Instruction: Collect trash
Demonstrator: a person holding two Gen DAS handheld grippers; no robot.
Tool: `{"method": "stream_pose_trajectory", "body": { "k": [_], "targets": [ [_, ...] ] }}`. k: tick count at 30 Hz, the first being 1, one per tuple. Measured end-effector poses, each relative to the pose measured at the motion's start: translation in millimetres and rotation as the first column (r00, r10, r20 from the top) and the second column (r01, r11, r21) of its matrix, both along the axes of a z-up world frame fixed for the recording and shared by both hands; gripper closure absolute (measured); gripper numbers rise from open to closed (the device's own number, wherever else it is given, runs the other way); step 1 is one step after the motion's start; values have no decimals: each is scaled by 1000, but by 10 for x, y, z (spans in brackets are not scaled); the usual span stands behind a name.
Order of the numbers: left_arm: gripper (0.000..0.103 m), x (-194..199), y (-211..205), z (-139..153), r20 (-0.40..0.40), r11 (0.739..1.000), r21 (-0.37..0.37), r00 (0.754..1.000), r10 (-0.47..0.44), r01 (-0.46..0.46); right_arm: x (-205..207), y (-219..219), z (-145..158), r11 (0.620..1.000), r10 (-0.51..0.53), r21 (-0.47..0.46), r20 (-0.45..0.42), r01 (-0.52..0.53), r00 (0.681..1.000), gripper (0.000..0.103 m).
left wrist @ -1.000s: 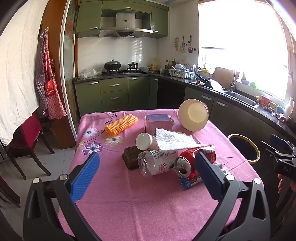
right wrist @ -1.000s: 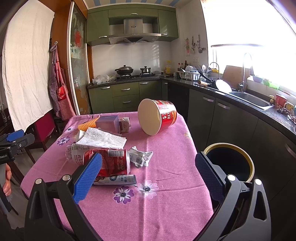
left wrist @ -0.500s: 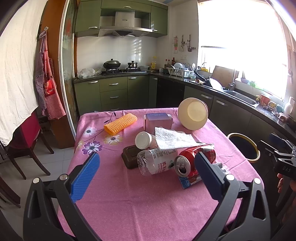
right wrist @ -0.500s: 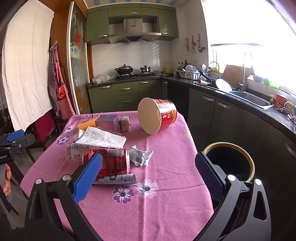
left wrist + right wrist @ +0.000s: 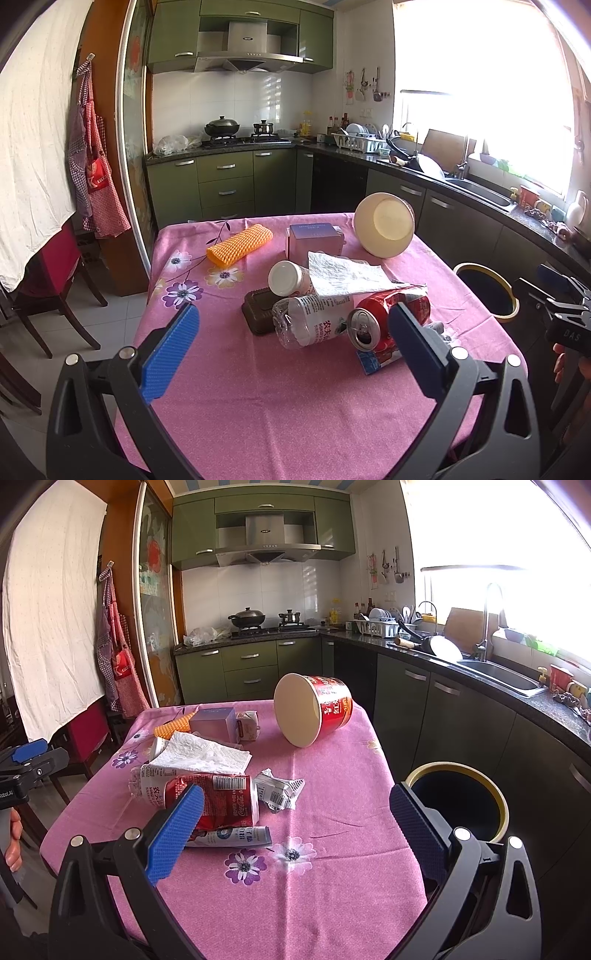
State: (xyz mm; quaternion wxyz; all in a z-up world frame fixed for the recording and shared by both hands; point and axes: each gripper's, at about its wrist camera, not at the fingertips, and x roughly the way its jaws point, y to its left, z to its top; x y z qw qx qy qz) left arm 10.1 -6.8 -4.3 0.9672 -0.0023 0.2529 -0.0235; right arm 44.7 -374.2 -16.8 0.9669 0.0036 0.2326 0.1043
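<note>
Left wrist view: the left gripper (image 5: 293, 343) hangs over the near end of the table, jaws spread wide, nothing between the blue pads.
Right wrist view: the right gripper (image 5: 295, 825) hangs over its own near edge of the table, jaws likewise wide and empty.
Table (image 5: 258, 413): covered by a pink flowered cloth, trash heaped around its middle.
Red can (image 5: 384, 325): lies on its side, open top facing the left camera, at about 1 o'clock from the left gripper, just behind the right-hand pad; in the right wrist view (image 5: 214, 801) it sits at 10 o'clock, partly behind the left-hand pad.
Clear plastic bottle (image 5: 314, 321): on its side, touching the can on the 9 o'clock side.
Paper towel (image 5: 351, 277): draped over the bottle and can.
White-capped jar (image 5: 288, 278): on its side at 12 o'clock of the bottle.
Brown tray (image 5: 258, 314): flat on the cloth, against the bottle.
Tube (image 5: 232, 837): lies flat just in front of the can in the right wrist view.
Crumpled wrapper (image 5: 279, 789): at 3 o'clock of the can, near it.
Noodle bucket (image 5: 312, 714): tipped over, mouth toward the cameras, at the far end of the table.
Box (image 5: 314, 240): at 9 o'clock of the bucket.
Orange sponge (image 5: 240, 244): far left of the table, apart from the heap.
Bin (image 5: 458, 801): open, yellow-rimmed, on the floor beside the table at 3 o'clock of the right gripper.
</note>
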Motion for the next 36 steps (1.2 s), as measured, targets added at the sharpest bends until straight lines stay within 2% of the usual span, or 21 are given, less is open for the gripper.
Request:
{"method": "stream_pose_trajectory", "body": {
  "k": [19,23,29,32,36],
  "targets": [
    [6,50,-11,-42,-16,1000,0,1000,-10,10,68,-9,-54,1000,-9,-1,-10,9,1000,4],
    [6,188,14,-29,-21,1000,8,1000,-15,16,144,-82,-14,999,-25,35,45,23,999,4],
    [6,540,136,36,-4,1000,23,1000,2,-2,588,-131,70,998,-59,18,33,58,998,4],
    [6,775,180,82,5,998,58,1000,4,-4,909,-108,100,998,-64,15,24,64,998,4],
    [6,1096,248,183,27,998,64,1000,-4,3,1395,-5,114,998,-60,-8,15,60,998,4]
  ]
}}
